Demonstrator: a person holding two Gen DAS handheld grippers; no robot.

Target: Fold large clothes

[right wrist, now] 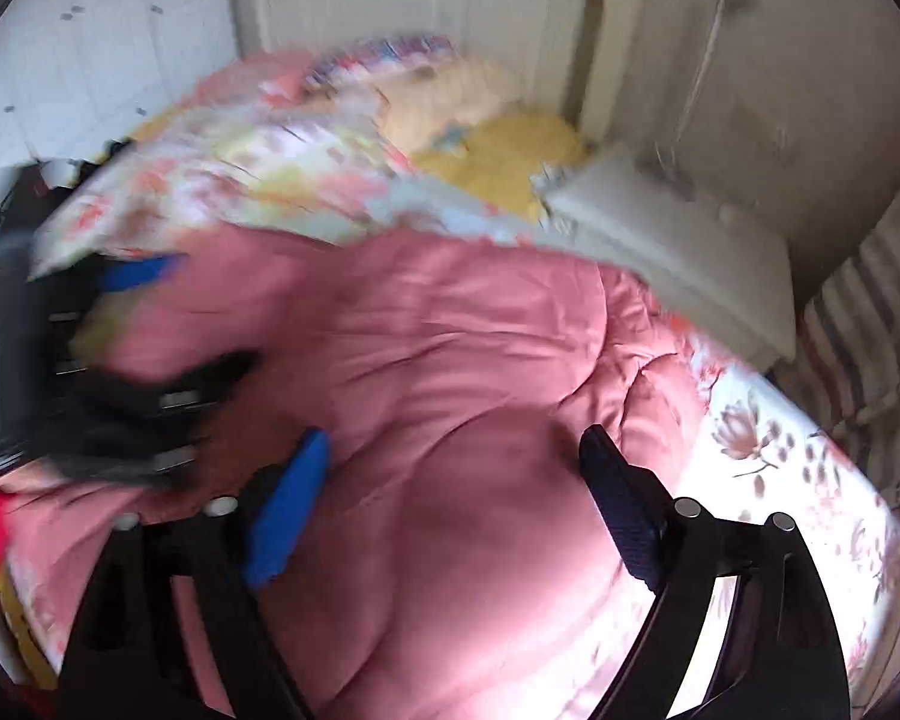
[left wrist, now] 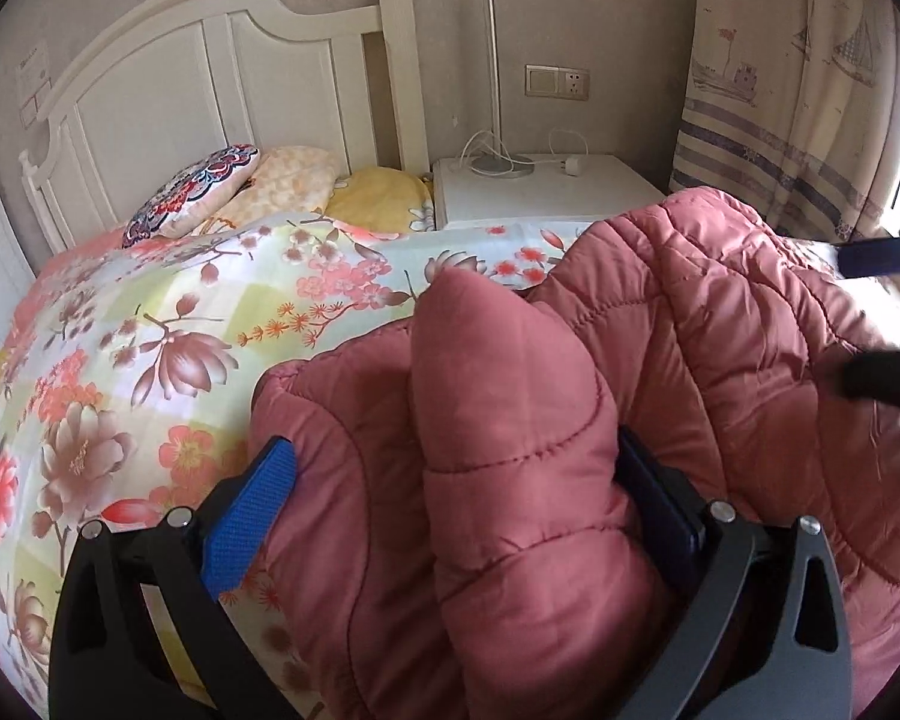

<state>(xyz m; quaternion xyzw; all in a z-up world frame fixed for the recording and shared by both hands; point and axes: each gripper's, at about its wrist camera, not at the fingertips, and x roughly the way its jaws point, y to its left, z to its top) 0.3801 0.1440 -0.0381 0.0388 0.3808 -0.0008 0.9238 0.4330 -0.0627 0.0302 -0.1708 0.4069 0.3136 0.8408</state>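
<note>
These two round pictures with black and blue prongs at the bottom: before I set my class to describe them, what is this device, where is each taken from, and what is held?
No robot: a person holds a pair of tongs in each hand, each with a wide-angle camera looking along its fingers. In the left view, the left tongs have a bunched fold of the pink quilted coat between their fingers. In the blurred right view, the right tongs sit open over the coat. It lies on a flowered bedspread, pillows and a white nightstand beyond.
</note>
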